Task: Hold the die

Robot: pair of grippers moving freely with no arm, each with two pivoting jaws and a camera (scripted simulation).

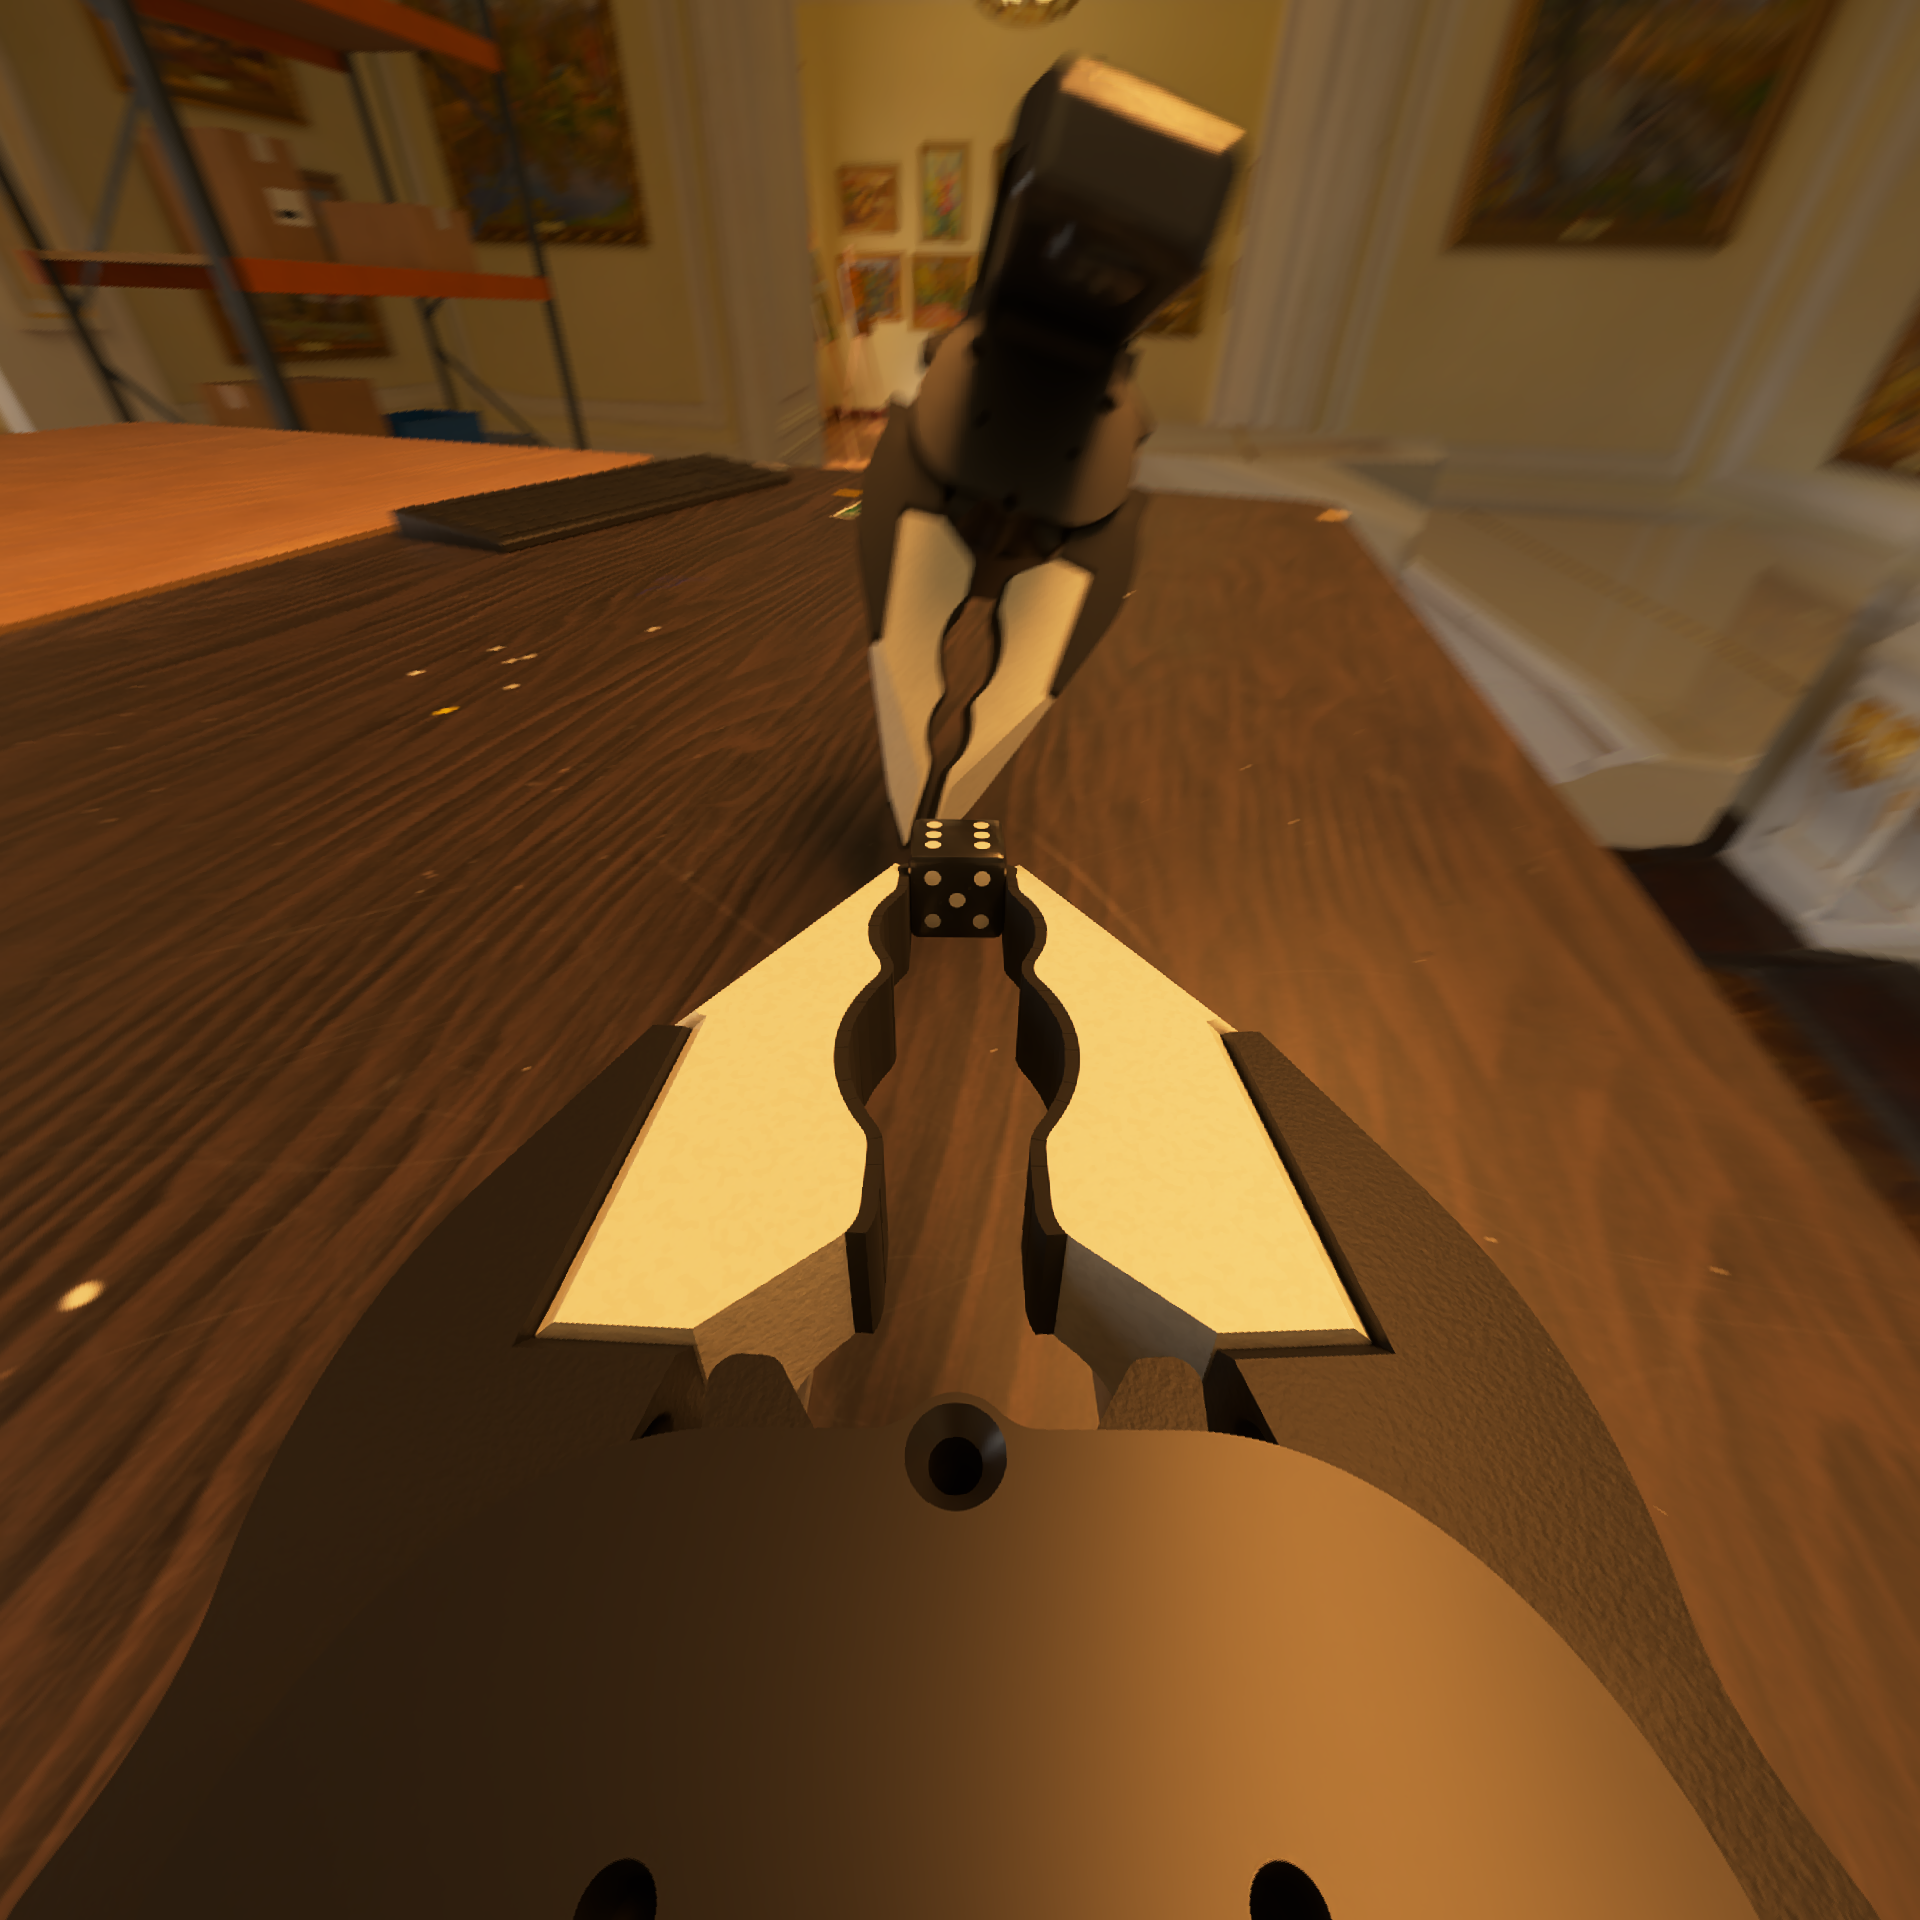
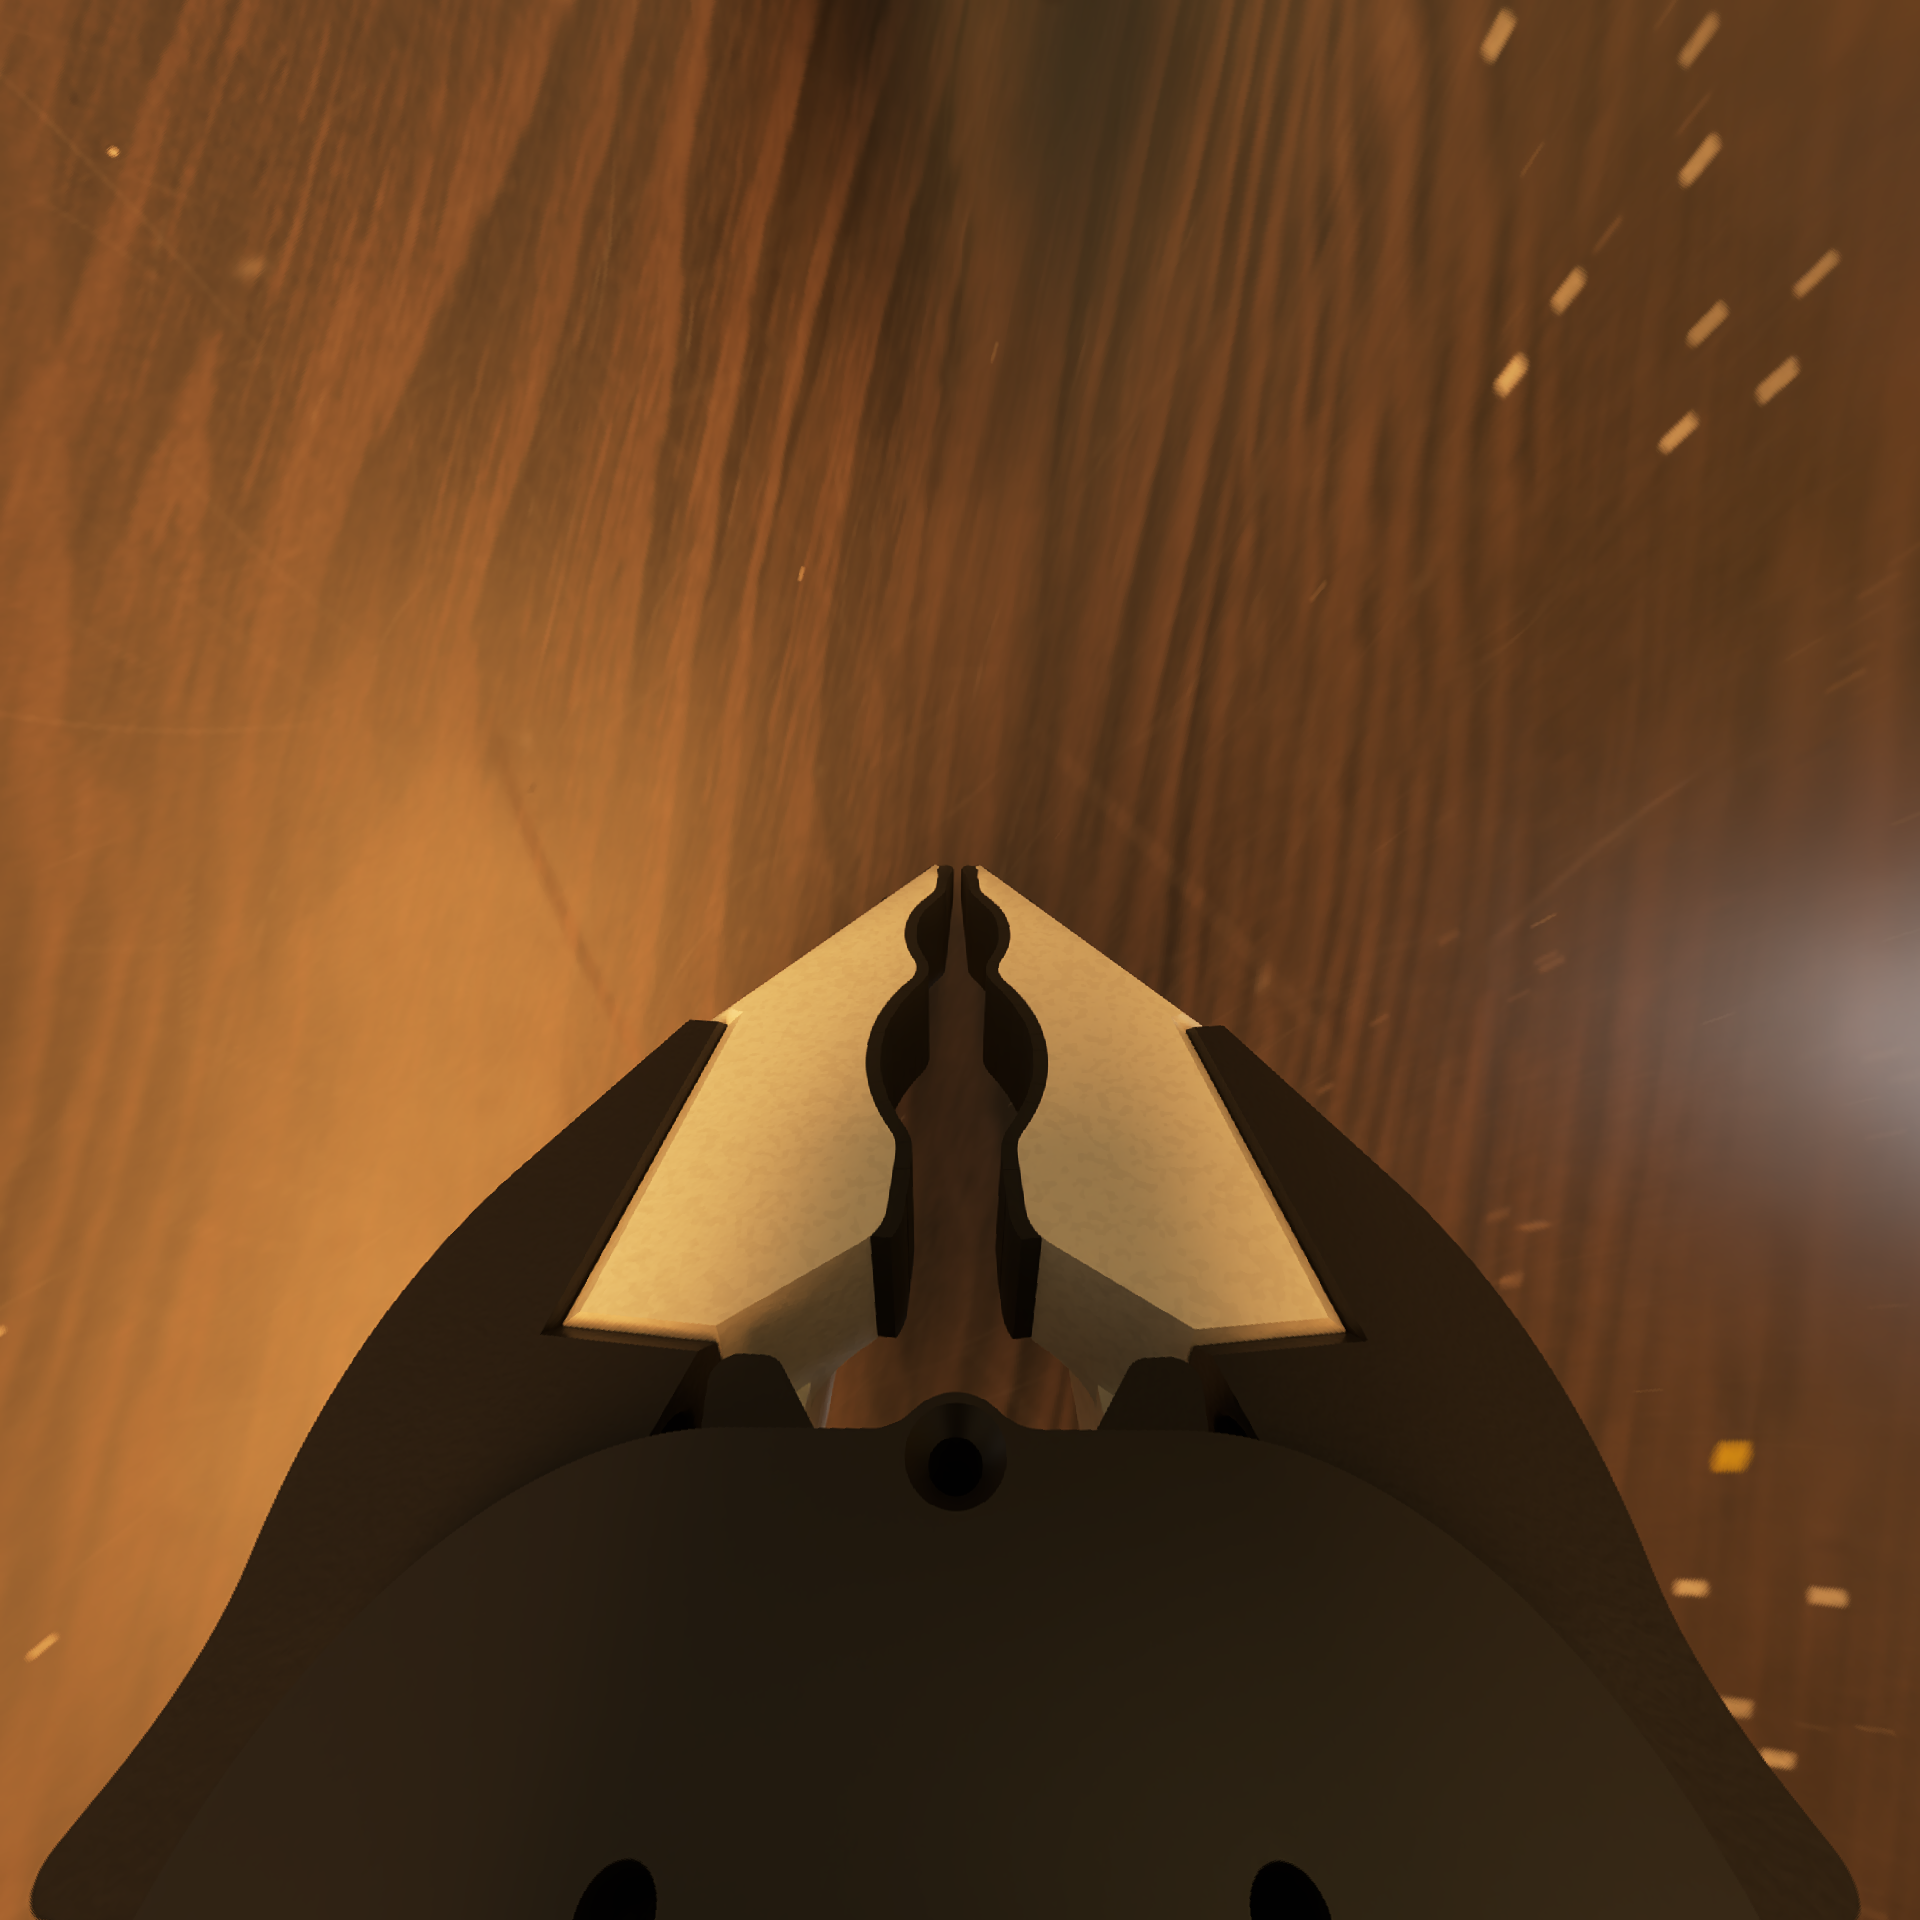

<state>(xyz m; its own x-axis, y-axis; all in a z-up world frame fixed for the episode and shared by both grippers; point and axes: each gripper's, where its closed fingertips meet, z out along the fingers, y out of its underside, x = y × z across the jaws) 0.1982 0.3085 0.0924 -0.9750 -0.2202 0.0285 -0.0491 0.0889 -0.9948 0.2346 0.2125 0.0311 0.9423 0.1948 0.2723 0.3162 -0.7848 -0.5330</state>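
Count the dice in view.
1. The black die sits between the left gripper fingertips over the wooden table. The right wrist view shows none.

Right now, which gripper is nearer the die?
Left. The left gripper has its fingertips closed on either side of the die; the right gripper, shut and empty, points down just behind it.

Dark brown wooden table (image 1: 520,883), grain running across the frame; lighter orange tabletop (image 1: 187,499) at middle left. Flat black keyboard (image 1: 592,499) lying at the seam between them. Metal shelving rack (image 1: 260,270), orange beams, cardboard boxes, upper left. Cream panelled walls (image 1: 1340,260); framed paintings (image 1: 1631,114) upper right and beyond a central doorway (image 1: 894,260). White sofa (image 1: 1621,644) at right. Warm yellow light.
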